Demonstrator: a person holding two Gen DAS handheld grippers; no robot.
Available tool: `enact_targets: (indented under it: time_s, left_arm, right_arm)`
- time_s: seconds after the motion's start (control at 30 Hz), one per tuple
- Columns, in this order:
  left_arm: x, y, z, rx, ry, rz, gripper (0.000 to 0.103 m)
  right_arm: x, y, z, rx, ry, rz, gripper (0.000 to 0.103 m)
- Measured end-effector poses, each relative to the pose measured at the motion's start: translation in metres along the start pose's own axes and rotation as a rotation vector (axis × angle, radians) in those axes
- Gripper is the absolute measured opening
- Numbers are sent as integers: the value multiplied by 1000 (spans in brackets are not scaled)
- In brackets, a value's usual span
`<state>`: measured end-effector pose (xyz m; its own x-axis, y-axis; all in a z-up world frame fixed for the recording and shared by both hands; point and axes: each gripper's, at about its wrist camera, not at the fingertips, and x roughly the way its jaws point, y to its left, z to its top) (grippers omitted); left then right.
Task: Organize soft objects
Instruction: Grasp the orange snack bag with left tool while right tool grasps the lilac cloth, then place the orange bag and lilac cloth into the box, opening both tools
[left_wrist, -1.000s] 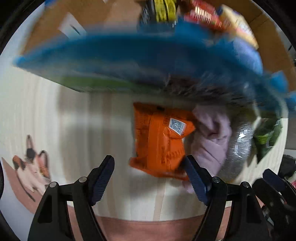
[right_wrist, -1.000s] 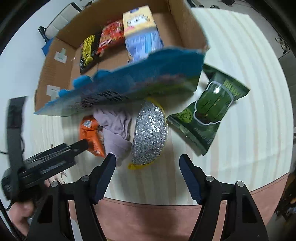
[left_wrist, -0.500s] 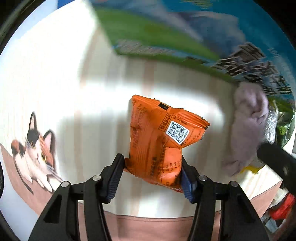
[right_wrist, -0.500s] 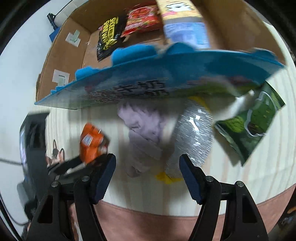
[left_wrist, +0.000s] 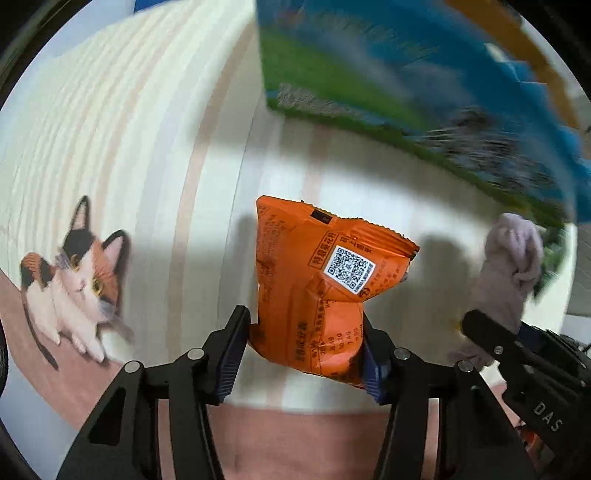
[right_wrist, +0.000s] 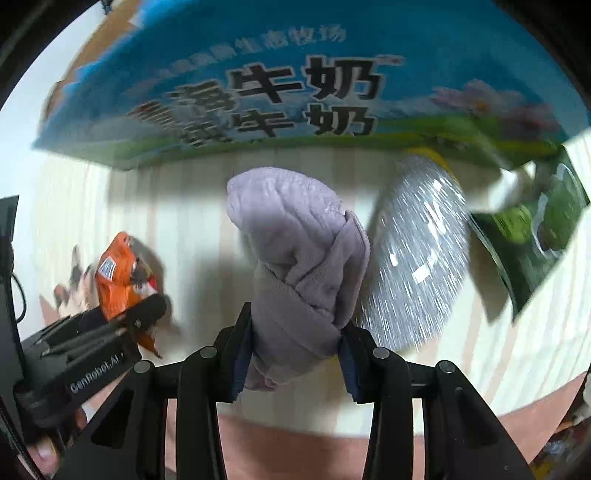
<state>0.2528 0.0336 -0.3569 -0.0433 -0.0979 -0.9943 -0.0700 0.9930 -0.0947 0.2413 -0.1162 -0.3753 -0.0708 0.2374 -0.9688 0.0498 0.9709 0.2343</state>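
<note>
My left gripper (left_wrist: 303, 354) is closing its jaws on an orange snack packet (left_wrist: 325, 284) with a QR label; both pads press its lower end and the packet hangs just above the striped table. In the right wrist view that packet (right_wrist: 118, 273) shows at the left in the other gripper. My right gripper (right_wrist: 295, 343) is closing on a rolled lilac cloth (right_wrist: 299, 258), pads squeezing its lower part. The same cloth (left_wrist: 509, 266) appears at the right of the left wrist view.
A blue and green printed carton flap (right_wrist: 295, 85) overhangs the table just behind both items. A silver glittery pouch (right_wrist: 417, 254) lies right of the cloth, a green snack bag (right_wrist: 535, 236) beyond it. A cat picture (left_wrist: 74, 280) marks the table cover at left.
Both grippers have closed from wide open: the left onto the orange packet, the right onto the lilac cloth. The left has carried the packet away from the cloth, leftward.
</note>
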Motion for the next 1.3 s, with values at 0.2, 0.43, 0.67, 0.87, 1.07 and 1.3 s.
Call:
enact_targets:
  time_s: [0.2,0.43,0.67,0.87,1.07,1.3]
  left_arm:
    - [-101,-35,-8,84,-152,-87,48]
    - [-176,-50,89,161,-240,-127,48]
    - [-108,-67,188,154,-21,-169,48]
    - [-35,-80,223,170,141,-124,48]
    - [0,-81,234,176,204,-119,49]
    - [6,-78,232,192,228,-84,60]
  right_arm:
    - [-88,6,-15,-25,-96,129,43]
    - [-167,6,40,-25,-238,168,43]
    - [-131,4,122,-2,-169,125,43]
    - [-79,-3,160,0,-55,57,43]
    - [-43,-4,175,-22,11,13,43]
    - [-28,-4,181,-33,60,-42,72]
